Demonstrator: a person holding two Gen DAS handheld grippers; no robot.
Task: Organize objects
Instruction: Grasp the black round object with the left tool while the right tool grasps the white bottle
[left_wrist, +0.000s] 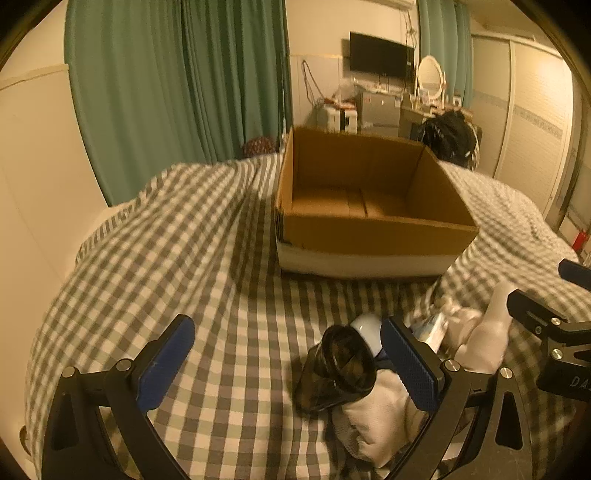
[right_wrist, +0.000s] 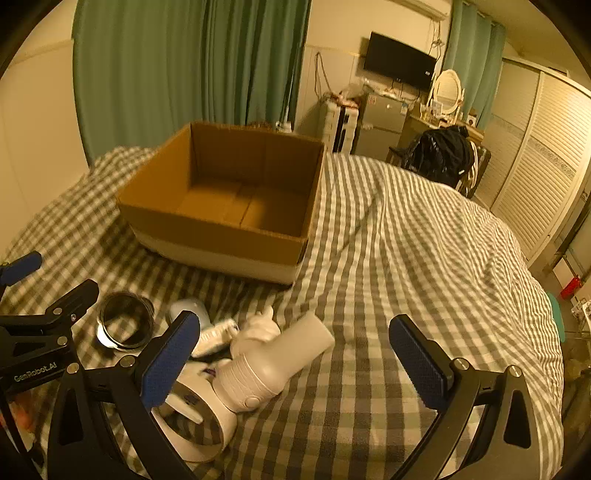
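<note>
On the checked bedspread (left_wrist: 207, 258), left wrist view: left gripper (left_wrist: 288, 354) fingers spread wide, nothing between the pads. Dark translucent cup (left_wrist: 338, 365) lies on its side just inside the right finger (left_wrist: 410, 365), mouth toward camera, resting against a whitish cloth-like item (left_wrist: 373, 417). Small white rounded object (left_wrist: 367, 326) just behind the cup. More white items (left_wrist: 487, 332) further right, blurred, can't tell what each is. Open cardboard box (left_wrist: 369, 236) sits further back on the bed, interior bare. Right gripper's black frame (left_wrist: 554, 332) enters at the right edge.

Right wrist view: right gripper (right_wrist: 295, 354) fingers also wide apart, holding nothing. White handheld fan (right_wrist: 258, 365) lies between the fingers, closer to the left finger (right_wrist: 170, 358), ring head low, handle pointing up-right. Dark cup (right_wrist: 125, 321) left of it, near the left gripper's frame (right_wrist: 48, 332). Small white objects (right_wrist: 221, 328) clustered between cup and fan. Cardboard box (right_wrist: 221, 236) beyond the pile, apart from it.
</note>
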